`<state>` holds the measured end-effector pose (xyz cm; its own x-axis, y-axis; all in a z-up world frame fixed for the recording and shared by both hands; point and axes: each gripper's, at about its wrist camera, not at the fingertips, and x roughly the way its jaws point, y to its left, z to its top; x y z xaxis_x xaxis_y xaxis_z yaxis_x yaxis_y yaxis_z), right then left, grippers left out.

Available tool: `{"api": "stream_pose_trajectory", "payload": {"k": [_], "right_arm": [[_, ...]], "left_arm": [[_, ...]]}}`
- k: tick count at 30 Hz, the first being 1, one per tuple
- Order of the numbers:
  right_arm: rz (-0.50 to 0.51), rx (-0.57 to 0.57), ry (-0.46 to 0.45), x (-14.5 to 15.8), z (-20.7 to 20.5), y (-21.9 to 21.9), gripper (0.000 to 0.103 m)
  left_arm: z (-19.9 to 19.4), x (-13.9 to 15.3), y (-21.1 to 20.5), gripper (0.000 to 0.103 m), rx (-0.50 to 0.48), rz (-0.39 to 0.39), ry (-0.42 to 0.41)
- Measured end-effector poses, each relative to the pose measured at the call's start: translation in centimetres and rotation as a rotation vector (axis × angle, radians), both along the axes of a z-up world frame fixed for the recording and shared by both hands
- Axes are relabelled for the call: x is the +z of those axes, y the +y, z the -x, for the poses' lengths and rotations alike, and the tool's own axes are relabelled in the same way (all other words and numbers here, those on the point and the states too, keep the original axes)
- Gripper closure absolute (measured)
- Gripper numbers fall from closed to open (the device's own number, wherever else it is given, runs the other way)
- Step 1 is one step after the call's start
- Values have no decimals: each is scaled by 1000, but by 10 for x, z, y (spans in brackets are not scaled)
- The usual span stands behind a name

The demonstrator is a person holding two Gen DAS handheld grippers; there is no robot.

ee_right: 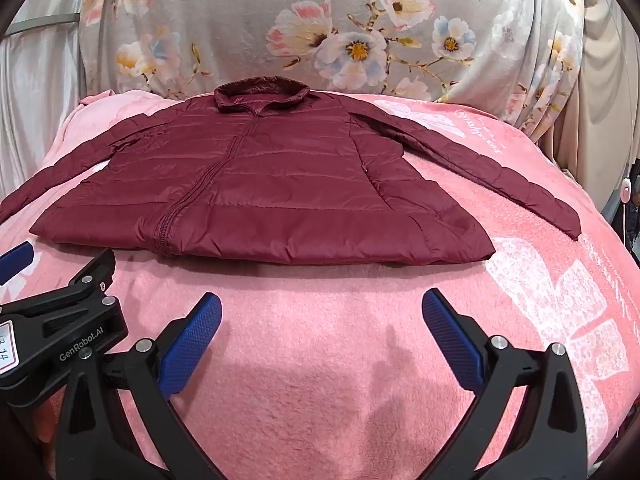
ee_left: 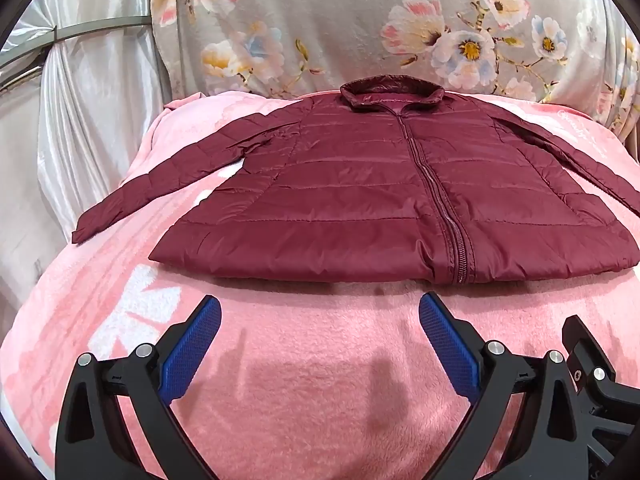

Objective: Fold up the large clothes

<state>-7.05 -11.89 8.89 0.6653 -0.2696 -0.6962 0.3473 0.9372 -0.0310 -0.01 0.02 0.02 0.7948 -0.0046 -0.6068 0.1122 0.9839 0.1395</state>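
Observation:
A maroon quilted jacket (ee_left: 360,196) lies flat on a pink blanket (ee_left: 320,360), zipped, collar at the far side, both sleeves spread outward. It also shows in the right wrist view (ee_right: 260,196). My left gripper (ee_left: 320,320) is open and empty, hovering over the blanket just short of the jacket's hem near the zip. My right gripper (ee_right: 322,318) is open and empty, short of the hem's right part. The left gripper's body (ee_right: 60,320) shows at the left edge of the right wrist view.
A grey floral fabric (ee_left: 360,28) rises behind the blanket. Pale curtains (ee_left: 80,120) hang at the left. The blanket drops away at the left and right edges (ee_right: 600,280). A white cable (ee_right: 625,200) hangs at the far right.

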Motion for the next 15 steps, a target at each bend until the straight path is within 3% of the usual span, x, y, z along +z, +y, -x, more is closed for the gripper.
{"api": "stream_pose_trajectory", "payload": {"k": [15], "right_arm": [[2,7,-2,2,-1,1,5]], "left_arm": [[0,0,1,6,6,-2,-4]]}}
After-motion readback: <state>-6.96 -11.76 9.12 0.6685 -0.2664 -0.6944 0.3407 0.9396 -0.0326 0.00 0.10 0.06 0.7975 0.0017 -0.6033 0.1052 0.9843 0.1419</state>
